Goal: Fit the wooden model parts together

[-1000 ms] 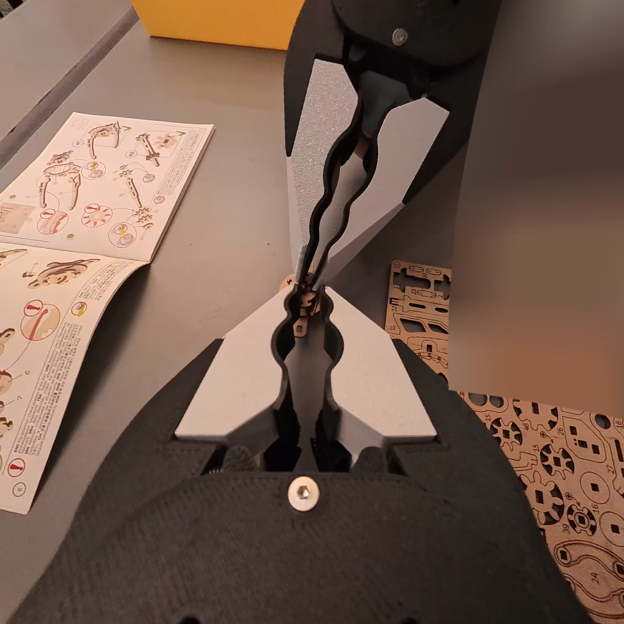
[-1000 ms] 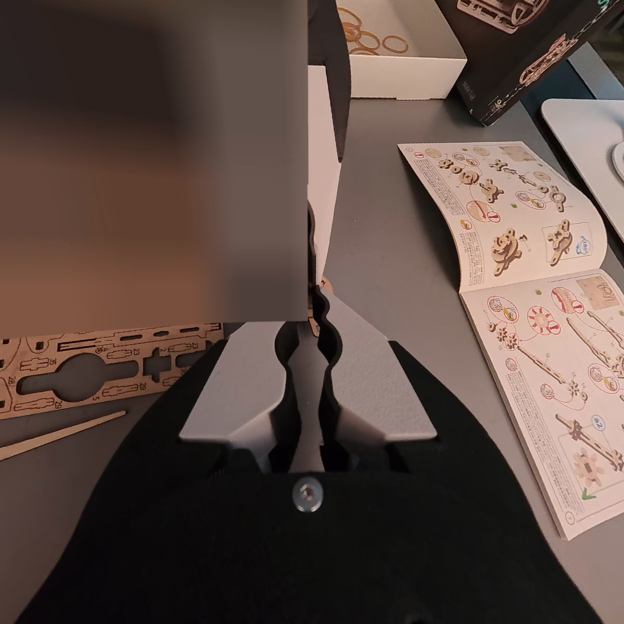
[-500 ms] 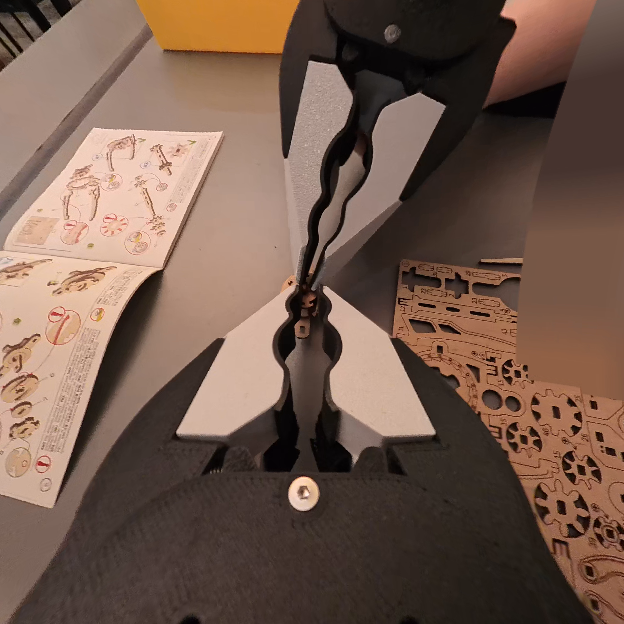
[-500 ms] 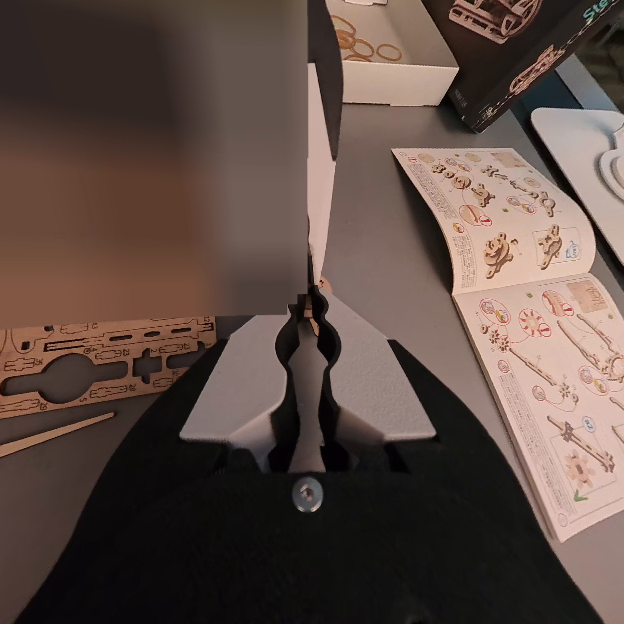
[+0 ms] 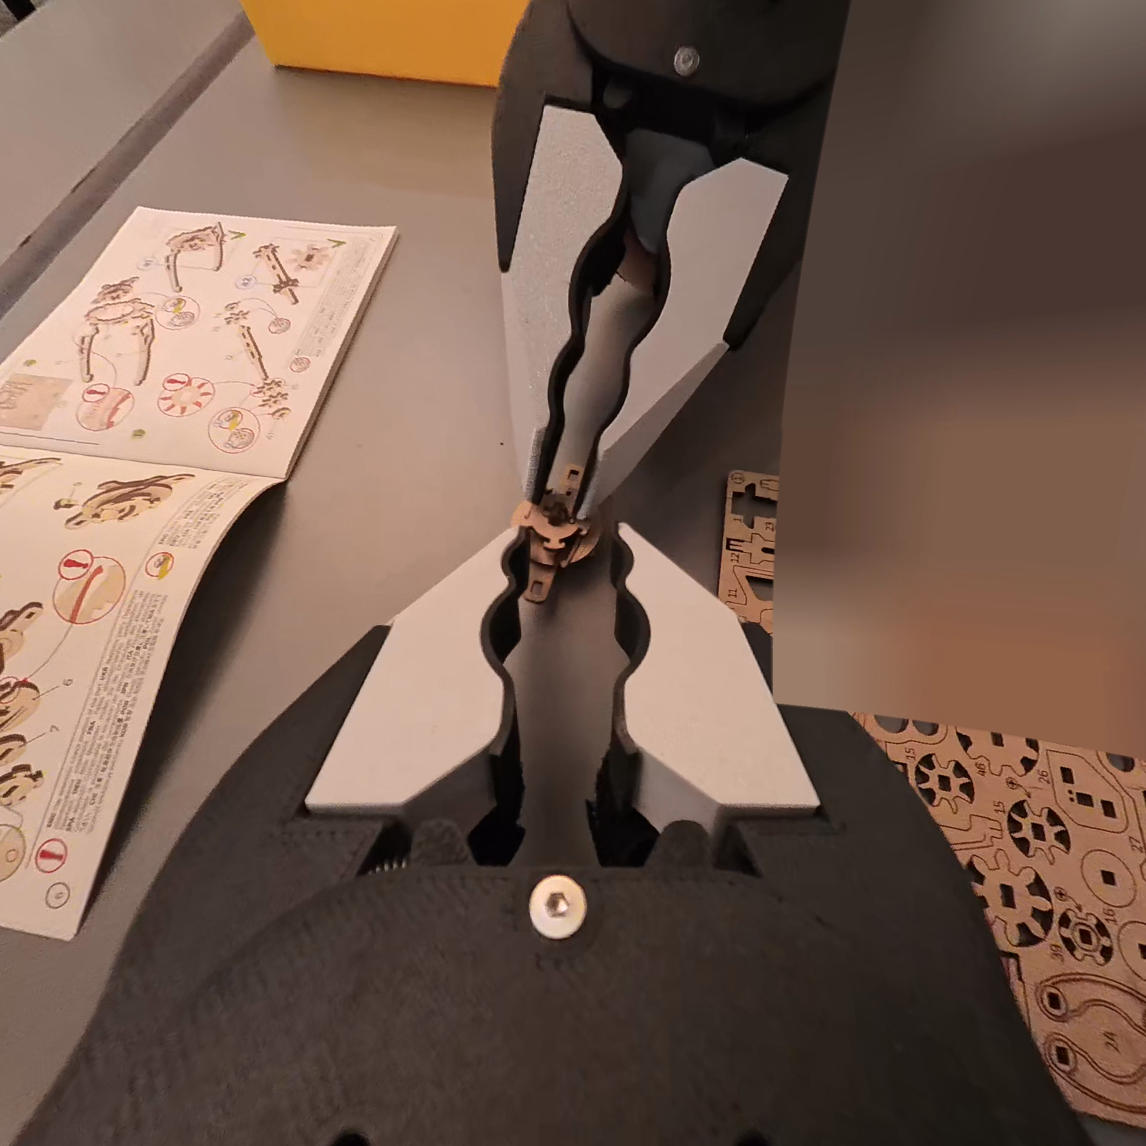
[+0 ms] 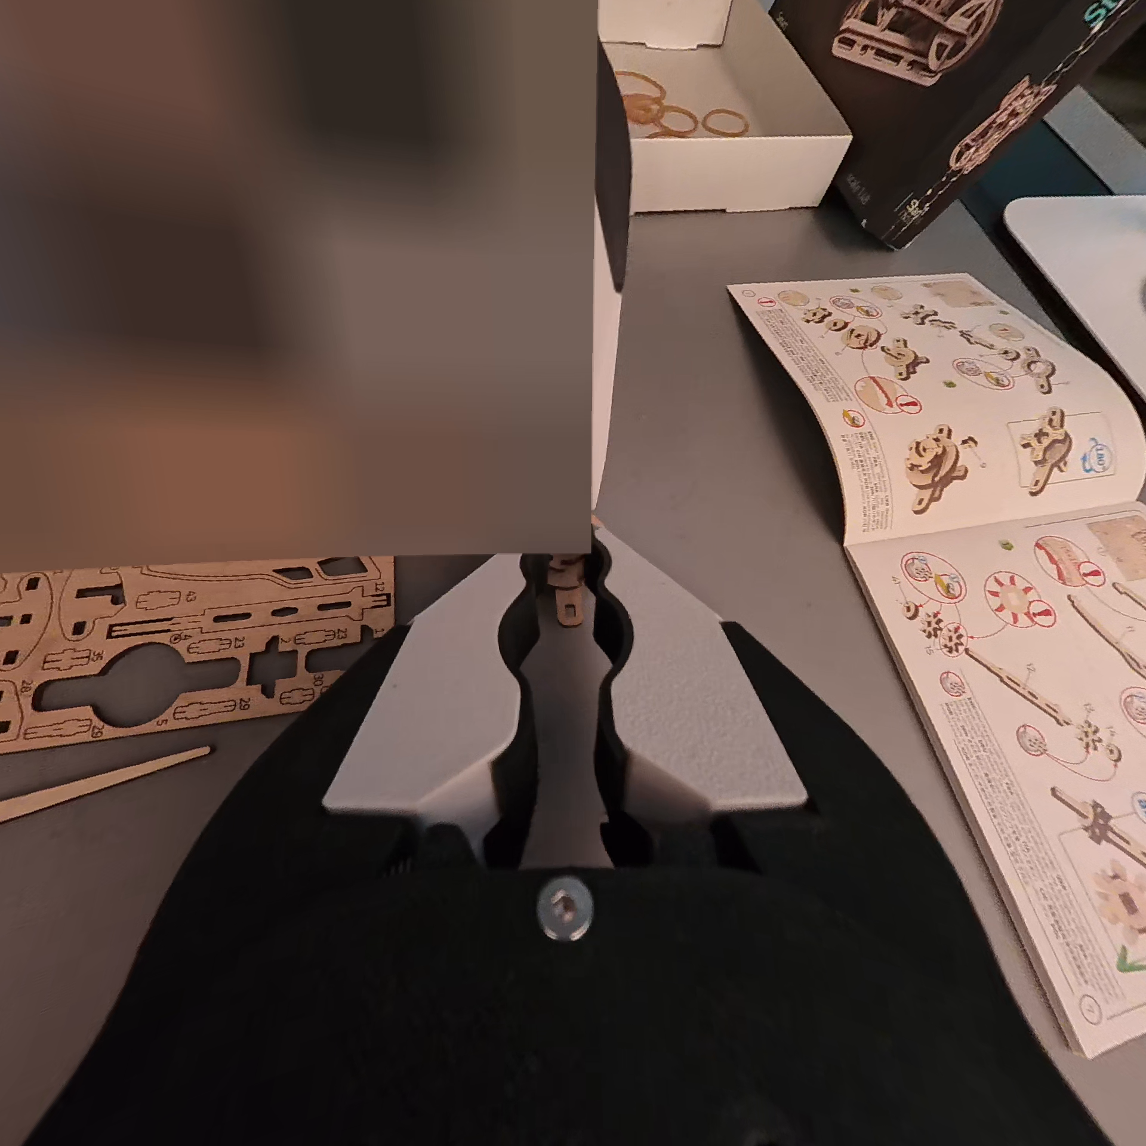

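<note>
A small wooden model assembly [image 5: 554,541], a round piece with a slotted tab hanging from it, is held in the air above the grey table [image 5: 397,347]. My right gripper [image 5: 561,494] comes in from the far side and is shut on its top. In the right wrist view the assembly's tab [image 6: 567,598] sits between the tips of the right gripper [image 6: 561,565], which a blurred patch partly hides. My left gripper [image 5: 564,536] is open. Its fingertips stand on either side of the assembly, and the left tip is close to it or touching it.
An open instruction booklet [image 5: 155,465] lies on the left of the left wrist view and also shows in the right wrist view [image 6: 992,558]. Laser-cut wooden part sheets [image 5: 1023,868] [image 6: 186,639] and a thin wooden stick [image 6: 105,781] lie flat. A yellow box [image 5: 384,37], a white box with rubber bands [image 6: 732,142] and a dark kit box [image 6: 961,111] stand farther back. Left and right tips are no more than a few centimetres apart.
My left gripper was shut on the assembly's tab and has opened and let go. My right gripper has kept its hold. Both views have shifted slightly.
</note>
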`<state>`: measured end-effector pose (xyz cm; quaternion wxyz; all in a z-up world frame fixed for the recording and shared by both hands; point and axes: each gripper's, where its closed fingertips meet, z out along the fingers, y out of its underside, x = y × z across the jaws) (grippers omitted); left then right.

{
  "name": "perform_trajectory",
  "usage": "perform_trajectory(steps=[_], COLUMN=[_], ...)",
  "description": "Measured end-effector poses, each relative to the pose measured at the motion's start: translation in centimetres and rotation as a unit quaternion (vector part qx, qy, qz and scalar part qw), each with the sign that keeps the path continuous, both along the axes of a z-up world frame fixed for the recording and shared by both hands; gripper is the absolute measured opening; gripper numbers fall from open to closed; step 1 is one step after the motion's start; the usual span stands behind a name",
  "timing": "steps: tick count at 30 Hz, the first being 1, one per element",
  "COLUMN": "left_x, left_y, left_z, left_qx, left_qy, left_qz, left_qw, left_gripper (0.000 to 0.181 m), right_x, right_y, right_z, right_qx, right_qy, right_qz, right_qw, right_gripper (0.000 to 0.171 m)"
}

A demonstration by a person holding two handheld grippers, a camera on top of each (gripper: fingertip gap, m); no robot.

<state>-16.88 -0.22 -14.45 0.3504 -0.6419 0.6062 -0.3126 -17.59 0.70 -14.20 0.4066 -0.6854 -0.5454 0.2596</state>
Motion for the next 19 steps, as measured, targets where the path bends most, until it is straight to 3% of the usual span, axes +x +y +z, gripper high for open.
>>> perform_trajectory(steps=[1, 19], left_x=[0.0, -0.01], left_y=[0.03, 0.16], left_z=[-0.03, -0.07], left_qx=[0.006, 0.02], left_qy=[0.001, 0.003], left_qz=[0.0, -0.002], left_qw=[1.0, 1.0], left_gripper=[0.022, 0.01], right_x=[0.03, -0.03], right_y=[0.04, -0.24], right_z=[0.01, -0.07], right_qx=[0.003, 0.004], right_qy=[-0.001, -0.004], right_qz=[0.0, 0.011], right_qw=[1.0, 1.0], right_gripper=[0.009, 0.003])
